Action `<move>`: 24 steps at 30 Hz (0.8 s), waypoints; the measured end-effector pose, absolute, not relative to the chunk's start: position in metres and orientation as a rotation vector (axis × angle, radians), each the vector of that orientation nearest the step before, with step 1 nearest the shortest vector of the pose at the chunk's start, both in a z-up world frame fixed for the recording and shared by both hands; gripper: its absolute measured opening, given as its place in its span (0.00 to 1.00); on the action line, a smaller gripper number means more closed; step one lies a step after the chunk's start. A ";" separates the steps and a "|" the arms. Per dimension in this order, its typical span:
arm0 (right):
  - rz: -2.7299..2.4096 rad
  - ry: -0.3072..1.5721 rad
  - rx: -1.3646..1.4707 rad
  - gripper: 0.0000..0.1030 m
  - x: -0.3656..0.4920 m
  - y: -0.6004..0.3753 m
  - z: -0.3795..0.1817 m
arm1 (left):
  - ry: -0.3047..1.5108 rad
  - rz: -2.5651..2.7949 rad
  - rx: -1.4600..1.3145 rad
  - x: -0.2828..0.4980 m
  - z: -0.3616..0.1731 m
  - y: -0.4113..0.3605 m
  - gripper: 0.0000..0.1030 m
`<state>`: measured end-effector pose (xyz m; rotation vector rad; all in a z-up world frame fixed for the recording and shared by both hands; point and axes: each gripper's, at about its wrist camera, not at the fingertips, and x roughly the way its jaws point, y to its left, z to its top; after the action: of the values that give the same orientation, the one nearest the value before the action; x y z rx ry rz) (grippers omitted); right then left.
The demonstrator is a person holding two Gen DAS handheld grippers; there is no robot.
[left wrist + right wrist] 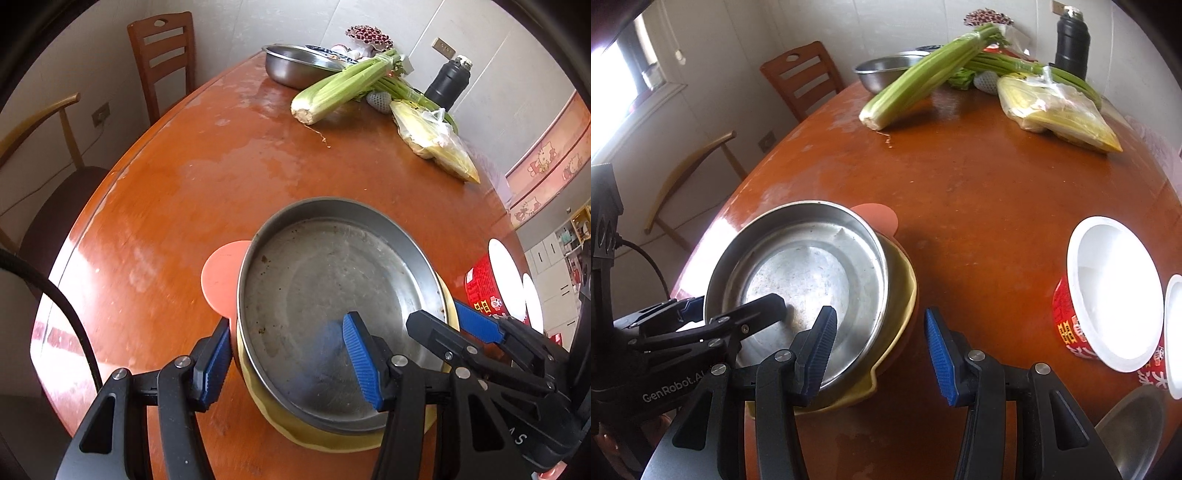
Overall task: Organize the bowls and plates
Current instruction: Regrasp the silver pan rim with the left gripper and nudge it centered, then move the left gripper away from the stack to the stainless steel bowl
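Blue pads of my left claw sit closest to me, and they stand wide apart. One pad is outside the rim of the metal plate on its left. The other pad is over the inside of the plate. So the near-left rim runs between my two fingers, but nothing is squeezed. The claw is let go.

The metal plate is round and shallow. It sits inside a yellow bowl, and the bowl sits on the brown table. A pink lid peeks out from under the far-left side of the stack.

My right claw is loose too, with its pads spread wide. Its left pad is over the near edge of the plate and its right pad hangs over bare table. So the stack lies just ahead and to the left of this claw, and just ahead and to the right of my left claw. Both claws are about as near to it.

Off to the right stands a red cup with a white inside, well apart from the stack. I think that cup is closer to my right claw, so that hand should fetch it.
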<state>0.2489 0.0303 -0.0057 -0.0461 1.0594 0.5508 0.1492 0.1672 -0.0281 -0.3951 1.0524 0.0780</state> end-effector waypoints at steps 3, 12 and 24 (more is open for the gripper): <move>0.545 1.061 -0.042 0.49 0.251 0.029 -0.006 | 1.052 0.077 -0.396 0.149 -0.029 0.169 0.57; 0.494 0.963 0.011 0.49 0.243 0.014 0.018 | 0.980 0.170 -0.350 0.126 -0.004 0.180 0.57; 0.488 0.853 0.056 0.52 0.203 -0.040 0.057 | 0.872 0.137 -0.287 0.103 0.042 0.140 0.57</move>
<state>0.2032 -0.0401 0.0570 0.0556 0.8529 0.4882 0.1032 0.1399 0.0422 -0.2867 0.8718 0.1369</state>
